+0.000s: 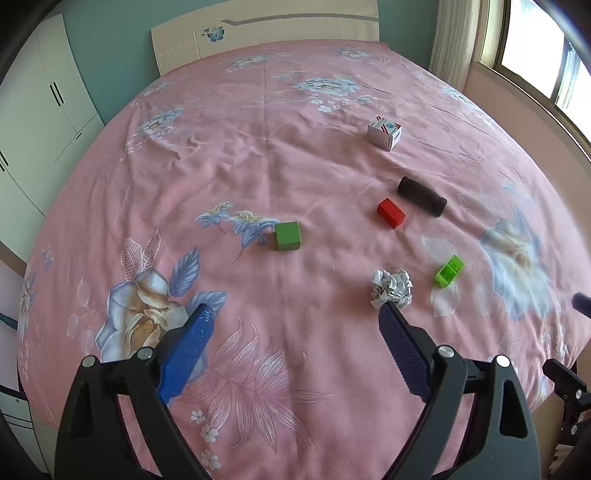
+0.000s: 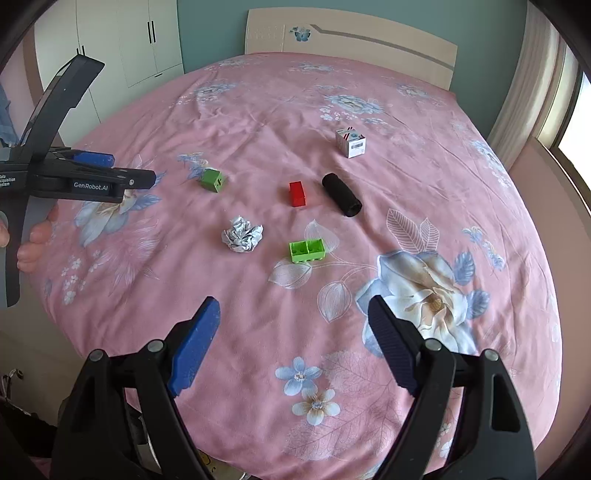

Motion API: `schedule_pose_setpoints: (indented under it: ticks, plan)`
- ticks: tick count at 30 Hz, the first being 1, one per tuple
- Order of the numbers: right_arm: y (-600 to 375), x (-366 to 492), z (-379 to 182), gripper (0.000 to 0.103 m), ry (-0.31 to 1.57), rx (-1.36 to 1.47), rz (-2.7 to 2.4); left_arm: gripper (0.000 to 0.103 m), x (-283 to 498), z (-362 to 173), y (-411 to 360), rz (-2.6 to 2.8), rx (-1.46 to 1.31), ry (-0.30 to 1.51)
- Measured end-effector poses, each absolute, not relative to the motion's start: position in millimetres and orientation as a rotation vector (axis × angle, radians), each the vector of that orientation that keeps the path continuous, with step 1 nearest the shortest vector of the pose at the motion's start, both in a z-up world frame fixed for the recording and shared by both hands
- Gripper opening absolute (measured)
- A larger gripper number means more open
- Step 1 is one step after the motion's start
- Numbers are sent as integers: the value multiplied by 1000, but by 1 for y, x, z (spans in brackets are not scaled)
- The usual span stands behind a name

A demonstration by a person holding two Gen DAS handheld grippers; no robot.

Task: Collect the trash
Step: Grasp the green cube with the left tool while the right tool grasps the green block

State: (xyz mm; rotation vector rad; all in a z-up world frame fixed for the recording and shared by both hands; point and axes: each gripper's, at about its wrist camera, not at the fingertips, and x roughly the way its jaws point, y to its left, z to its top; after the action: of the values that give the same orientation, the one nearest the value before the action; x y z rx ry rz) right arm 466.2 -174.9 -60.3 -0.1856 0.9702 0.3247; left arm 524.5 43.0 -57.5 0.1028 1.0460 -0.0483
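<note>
The left gripper [image 1: 295, 314], black-framed with blue ribbed pads, stands wide apart with nothing between its fingers, hanging over the pink floral bedspread [image 1: 258, 166]. The right gripper [image 2: 293, 308] is likewise spread wide and holds nothing. The crumpled ball of white and grey paper [image 1: 391, 288] lies on the bedspread just past the left gripper's right fingertip in the left wrist view; whether they touch cannot be told. Near it sit a bright green open plastic brick [image 1: 448, 271], a red block [image 1: 390, 213], a black cylinder [image 1: 422, 196], a green wooden cube [image 1: 287, 236] and, further off, a small white printed carton [image 1: 384, 132]. The bed fills the room's middle, with a cream headboard [image 2: 351, 40] bearing a blue butterfly against a teal wall [image 2: 210, 33]. White wardrobe doors [image 2: 129, 40] stand on one side; a curtain [image 1: 454, 40] and bright window [image 1: 535, 48] on the other.
</note>
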Motion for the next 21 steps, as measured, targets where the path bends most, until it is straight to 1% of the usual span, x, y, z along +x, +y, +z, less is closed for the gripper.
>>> schedule_pose_setpoints:
  ticks: [12, 17, 21]
  plan:
    - [-164, 562, -156, 81, 1099, -204, 340, 92, 627, -150, 50, -18, 73, 1159]
    - [-163, 589, -182, 81, 1113, -213, 350, 92, 657, -172, 55, -35, 60, 1159]
    - [-155, 608, -193, 81, 1082, -273, 367, 91, 669, -180, 53, -56, 60, 1124]
